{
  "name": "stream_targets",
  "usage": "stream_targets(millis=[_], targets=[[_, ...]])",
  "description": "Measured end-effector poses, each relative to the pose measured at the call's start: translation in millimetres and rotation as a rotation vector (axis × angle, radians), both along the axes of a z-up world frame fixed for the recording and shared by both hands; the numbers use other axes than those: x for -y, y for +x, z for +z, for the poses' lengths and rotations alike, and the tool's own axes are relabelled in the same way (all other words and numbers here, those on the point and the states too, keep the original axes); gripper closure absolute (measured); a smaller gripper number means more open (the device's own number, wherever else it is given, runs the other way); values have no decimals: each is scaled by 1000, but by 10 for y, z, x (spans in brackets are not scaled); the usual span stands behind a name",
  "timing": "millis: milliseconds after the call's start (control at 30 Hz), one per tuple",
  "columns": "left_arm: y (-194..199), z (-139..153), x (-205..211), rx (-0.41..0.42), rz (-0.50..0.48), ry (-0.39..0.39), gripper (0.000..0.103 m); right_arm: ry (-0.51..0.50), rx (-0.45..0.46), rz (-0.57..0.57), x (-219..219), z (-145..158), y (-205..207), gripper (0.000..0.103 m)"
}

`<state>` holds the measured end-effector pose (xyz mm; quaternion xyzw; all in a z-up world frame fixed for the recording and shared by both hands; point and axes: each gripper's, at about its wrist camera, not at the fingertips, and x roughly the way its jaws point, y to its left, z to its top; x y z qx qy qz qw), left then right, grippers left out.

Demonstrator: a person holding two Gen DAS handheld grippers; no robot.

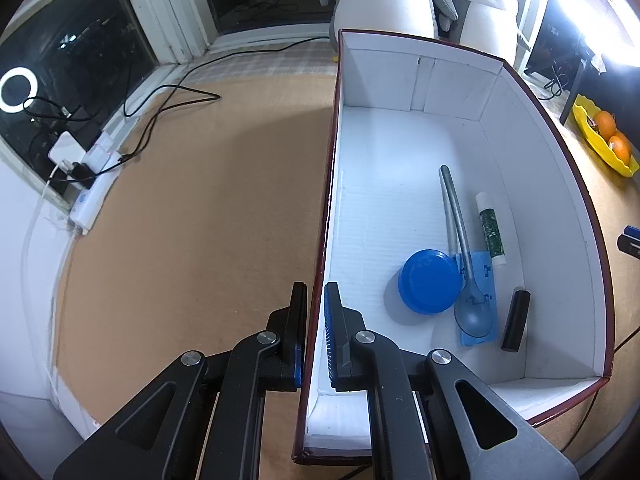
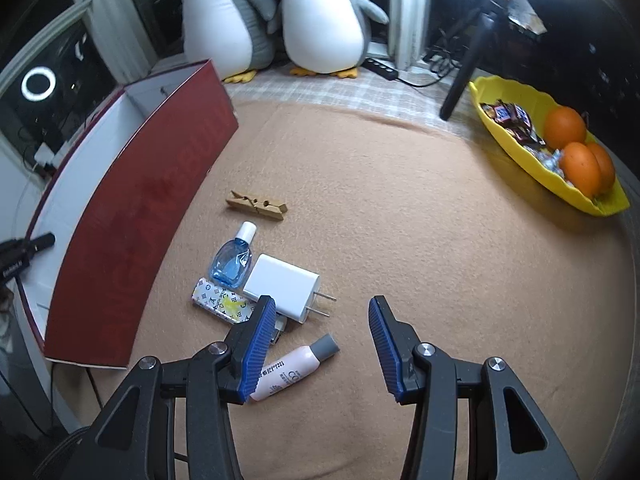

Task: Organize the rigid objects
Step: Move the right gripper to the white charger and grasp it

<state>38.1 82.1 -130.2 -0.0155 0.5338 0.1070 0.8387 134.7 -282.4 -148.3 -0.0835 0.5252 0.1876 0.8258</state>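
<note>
From the left wrist, the left gripper (image 1: 316,296) is pinching the wall of the box (image 1: 516,92), which is holding a blue lid (image 1: 428,280) and spoon (image 1: 466,264). From the right wrist, the right gripper (image 2: 322,316) is hanging with its tongs apart and empty over the charger (image 2: 280,286) and pink tube (image 2: 292,368) on the blanket (image 2: 420,240).

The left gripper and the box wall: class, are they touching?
Touching. The left wrist view shows the left gripper shut on the near side wall of the box, one finger outside and the blue-padded finger inside, no gap visible.
</note>
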Motion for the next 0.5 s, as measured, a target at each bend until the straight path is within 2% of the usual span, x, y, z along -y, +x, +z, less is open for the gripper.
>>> stream_targets(millis=[333, 500], targets=[[5, -6, 7, -8, 16, 10, 96, -115, -14, 221, -362, -201, 65, 58], [12, -5, 14, -11, 24, 14, 96, -180, -19, 276, -450, -347, 98, 58]])
